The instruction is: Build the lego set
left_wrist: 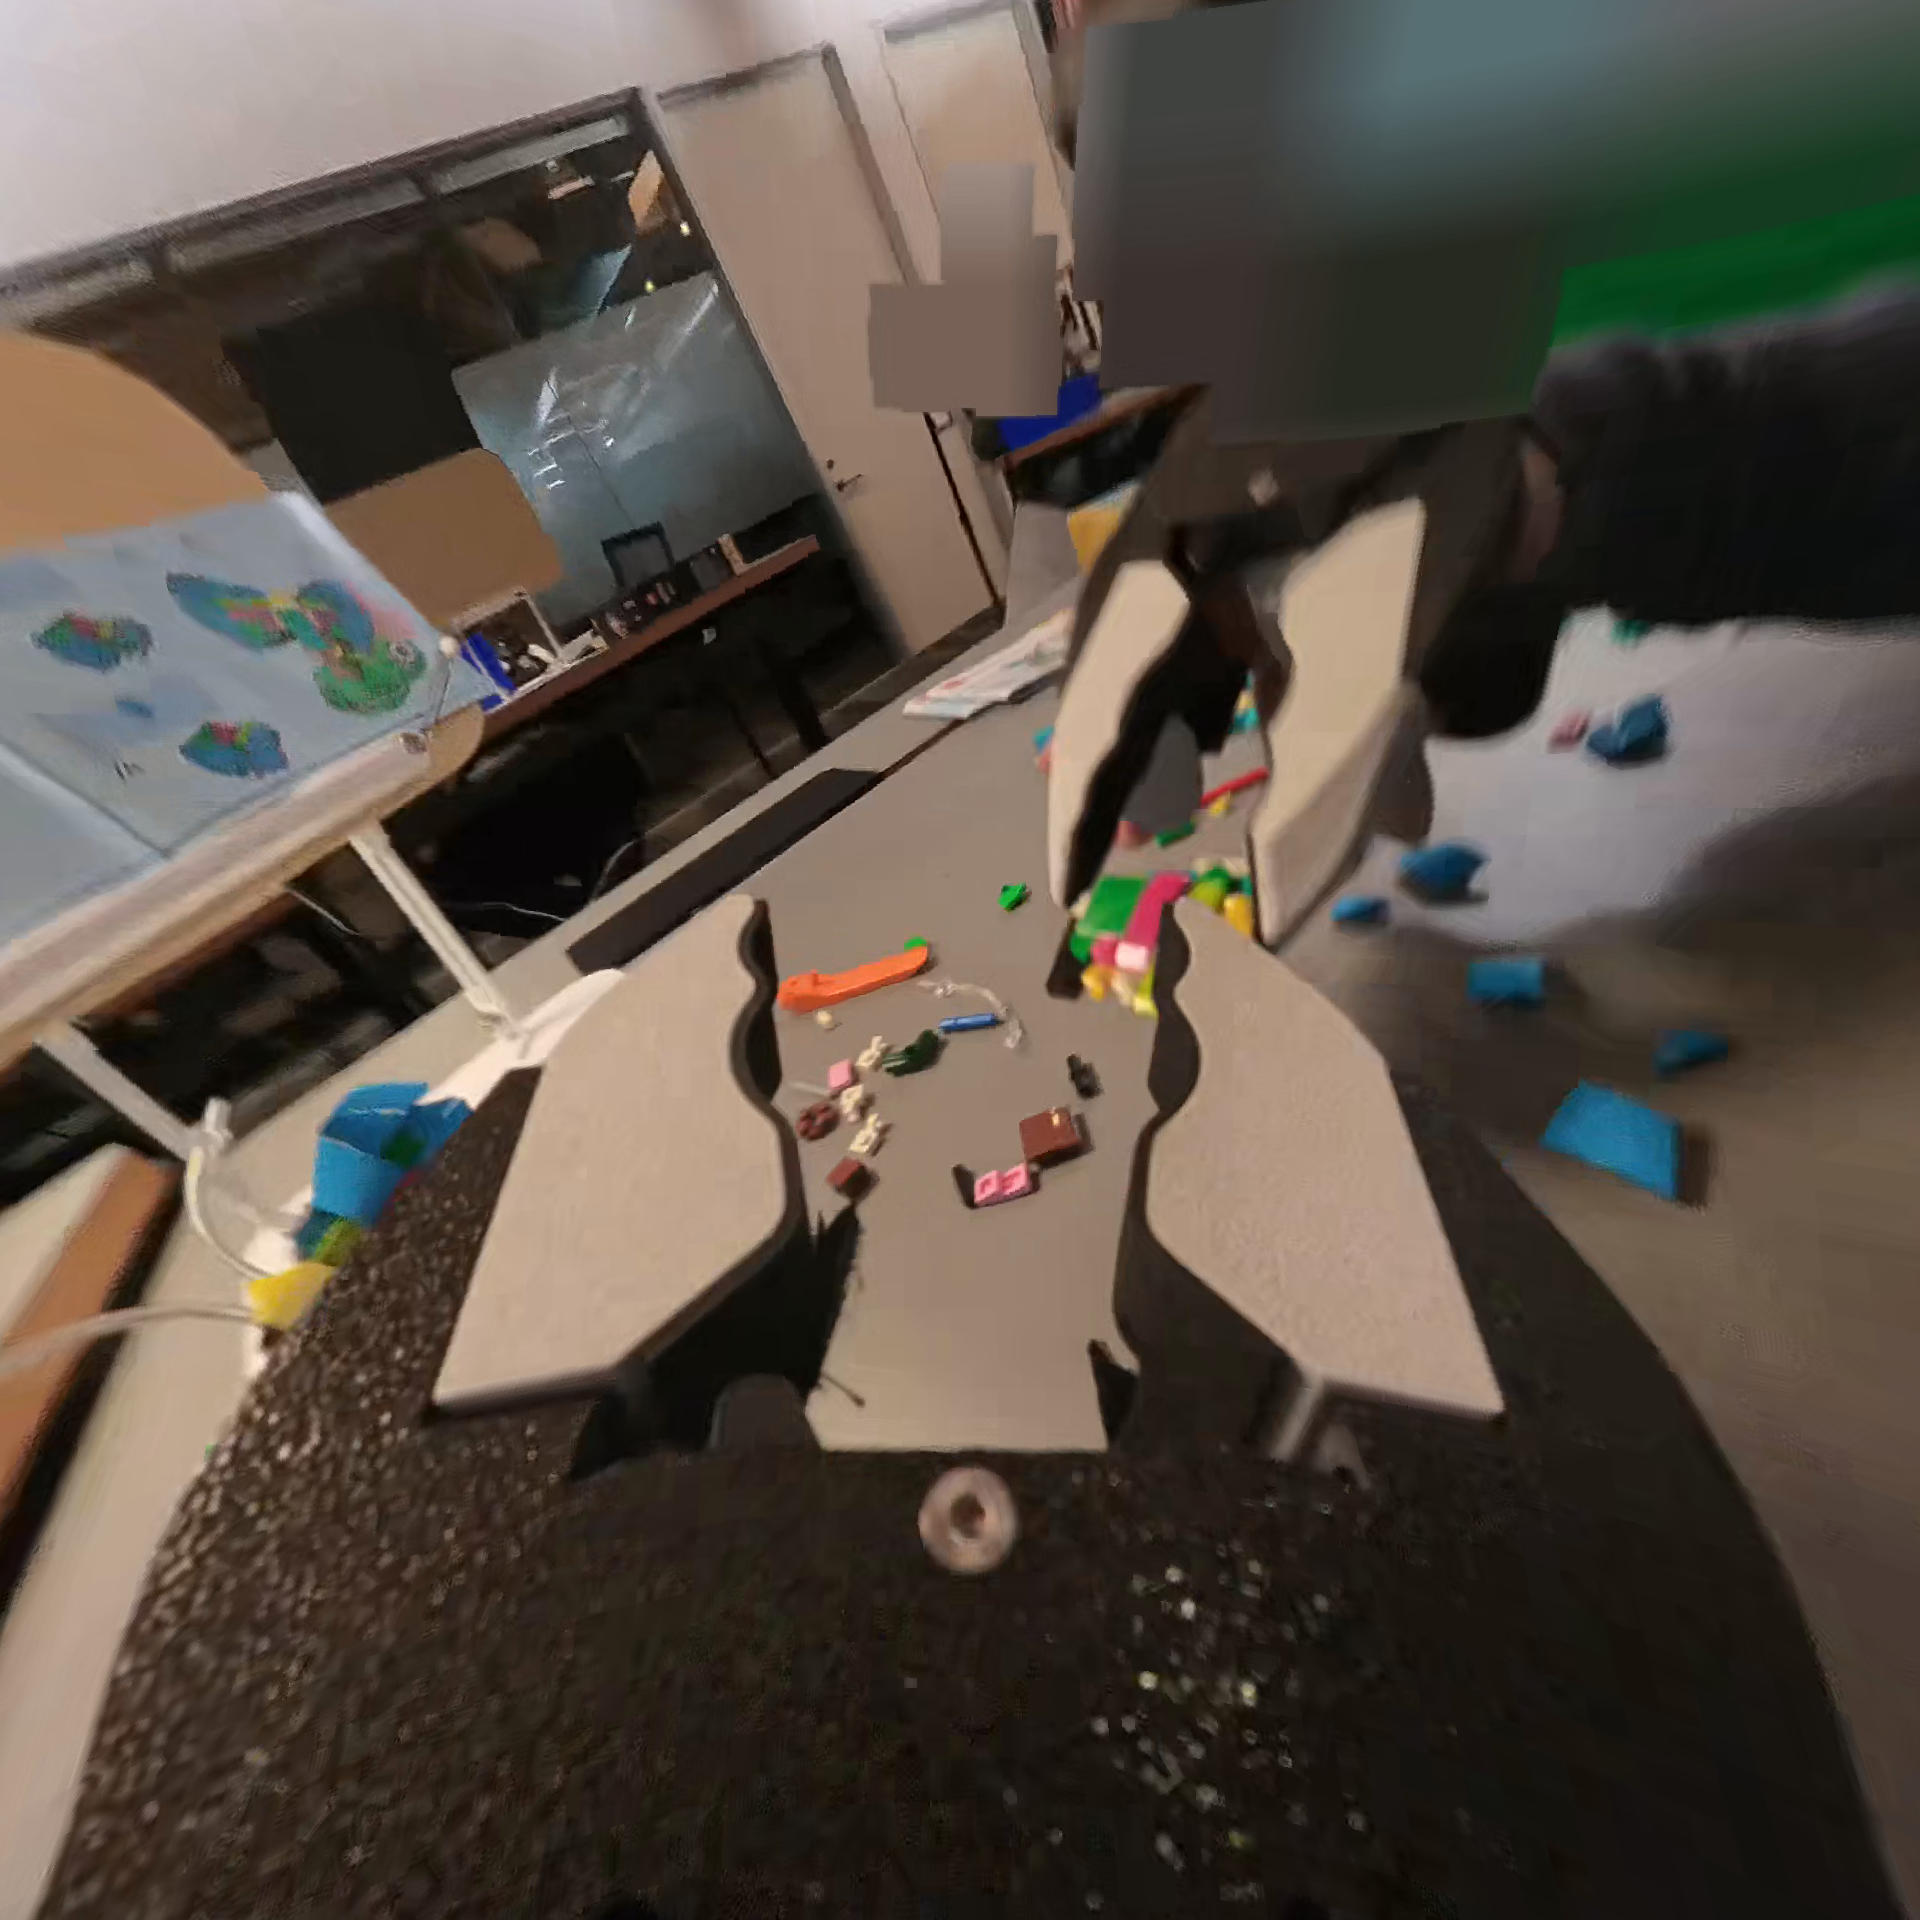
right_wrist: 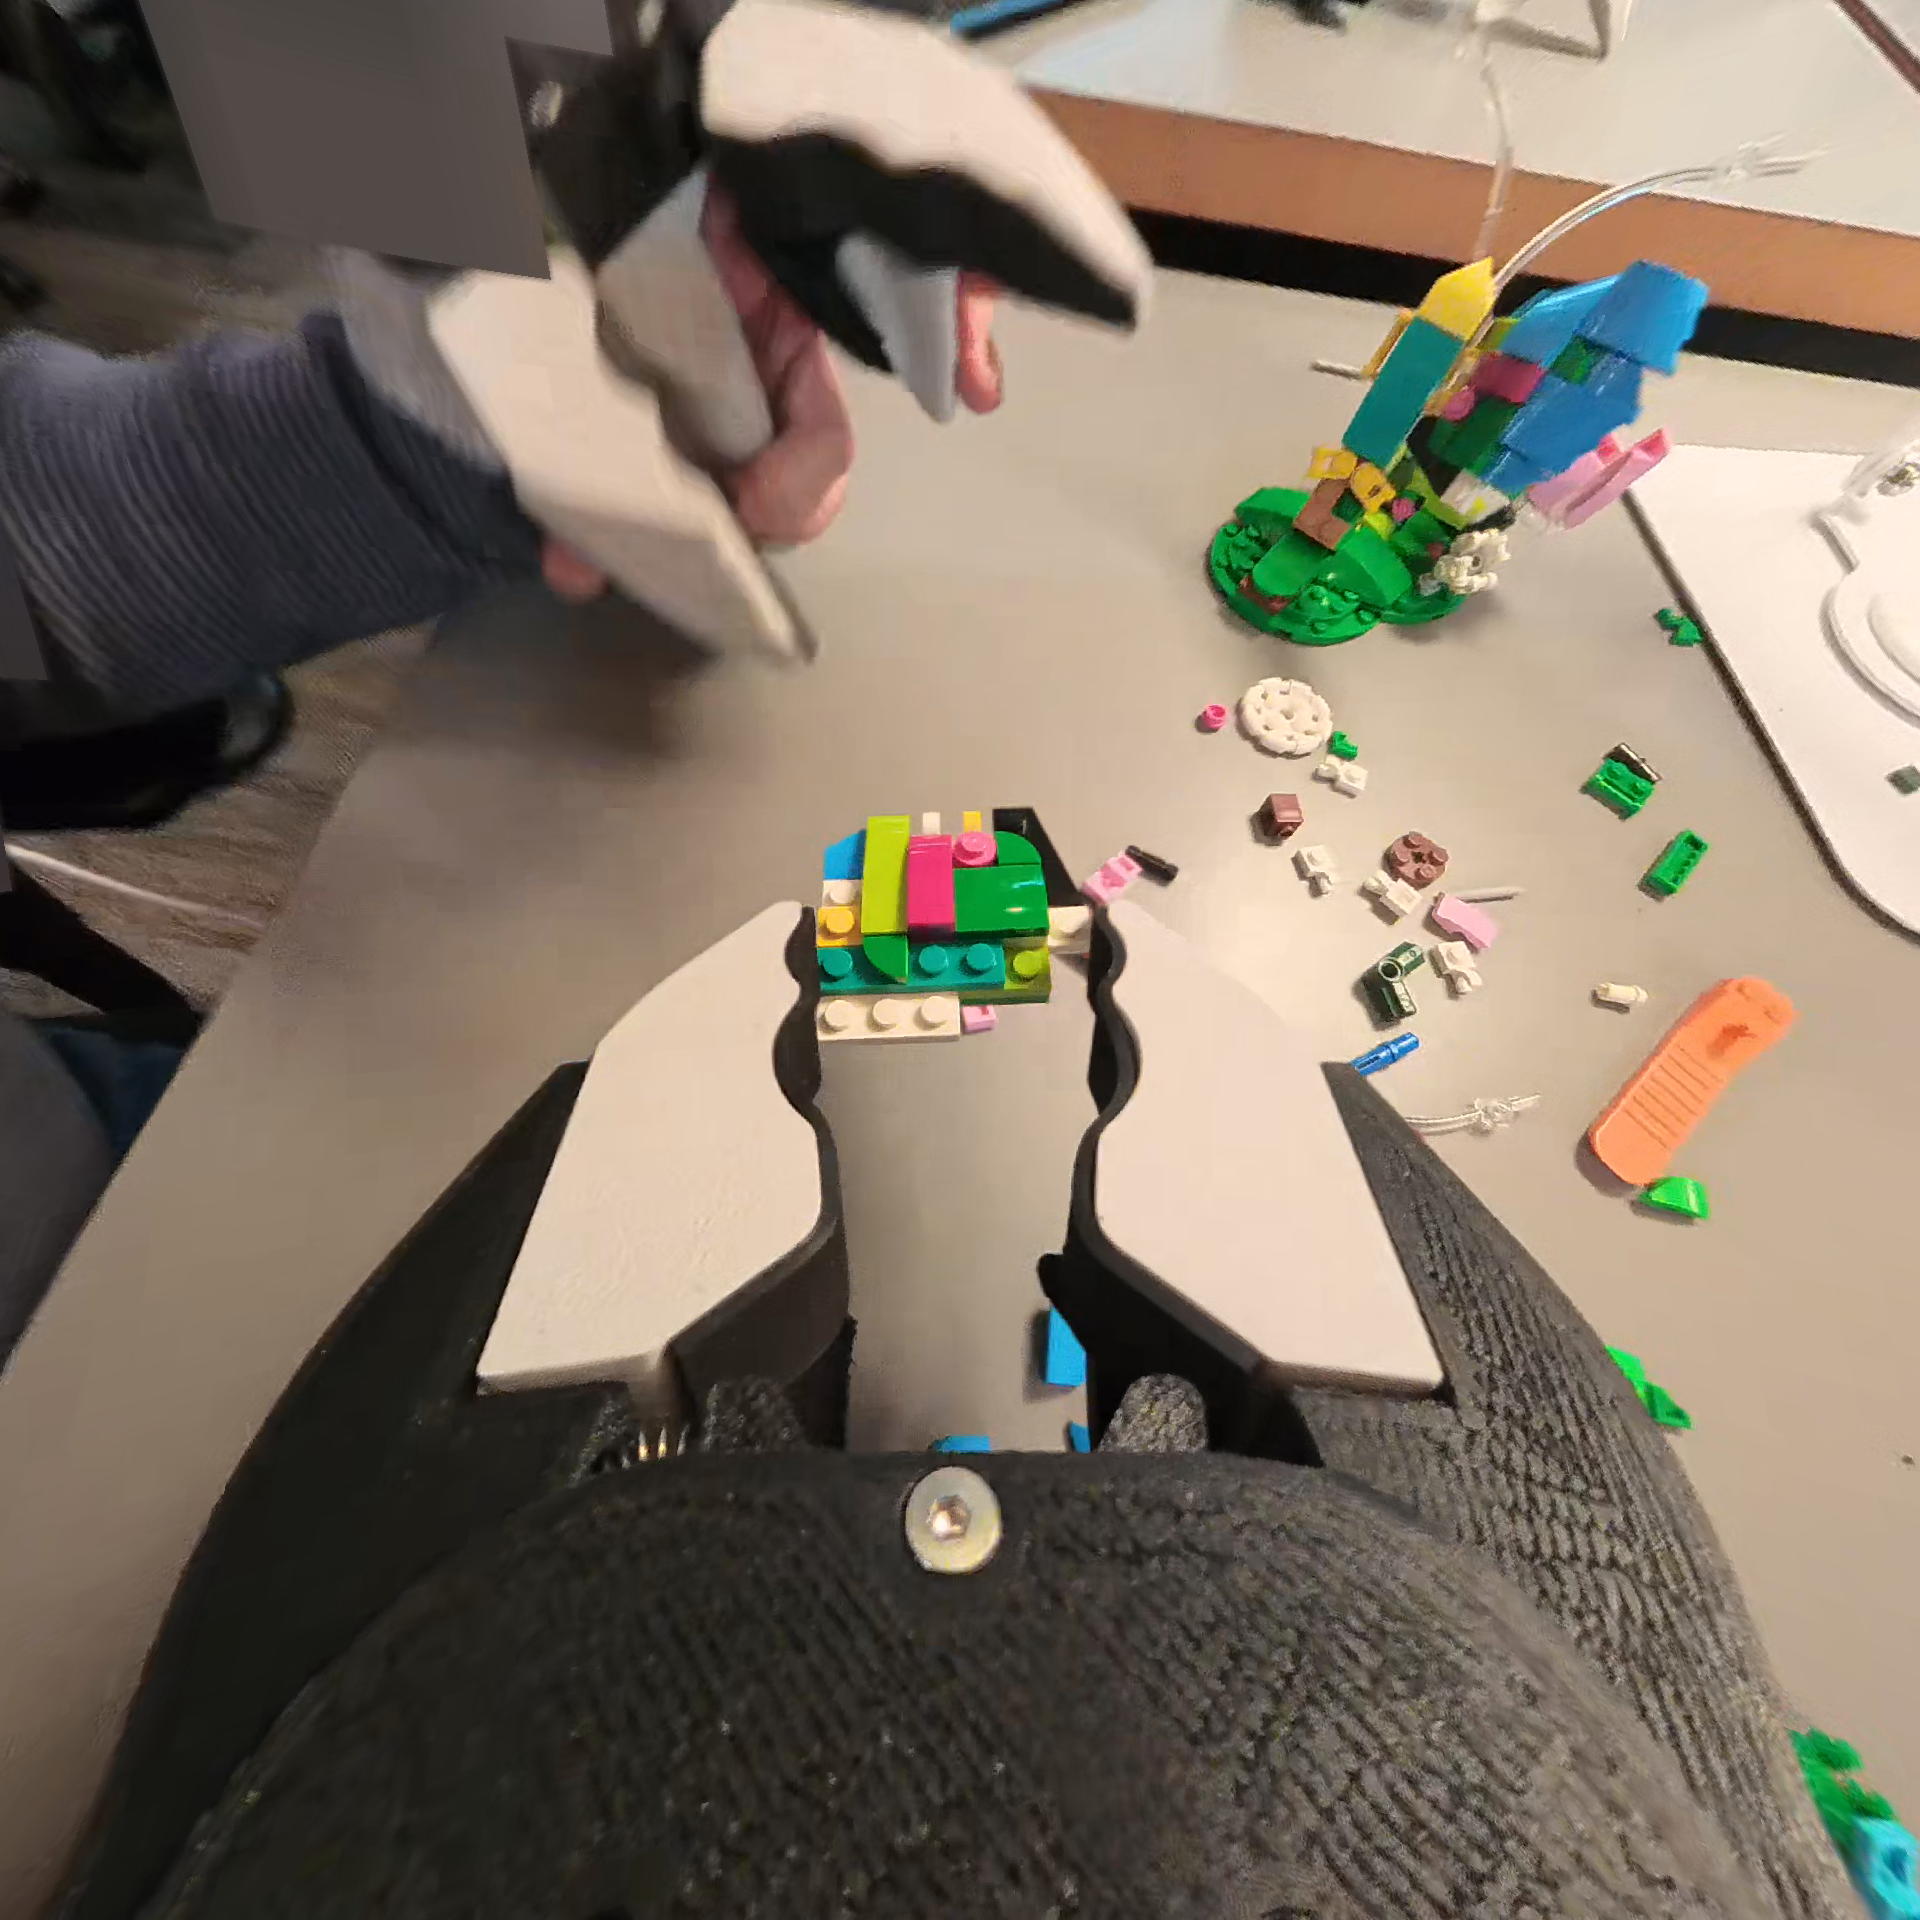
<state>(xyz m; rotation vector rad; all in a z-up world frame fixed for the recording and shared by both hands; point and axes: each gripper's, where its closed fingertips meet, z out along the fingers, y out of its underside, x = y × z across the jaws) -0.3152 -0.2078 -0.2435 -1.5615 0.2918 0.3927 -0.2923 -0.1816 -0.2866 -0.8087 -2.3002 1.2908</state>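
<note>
Resting on the grey table (right_wrist: 997, 582), a small multicolour brick assembly (right_wrist: 940, 920) sits just past the tips of the right gripper (right_wrist: 948, 920), jaws spread to either side of it; contact cannot be told. Left gripper (left_wrist: 966, 940) also spread, empty, above loose small pieces. In the right wrist view it shows blurred at far left, held by a hand (right_wrist: 790, 416). Far right: built bird model (right_wrist: 1455, 447) on green base. Orange brick separator (right_wrist: 1688, 1081) lies near right.
</note>
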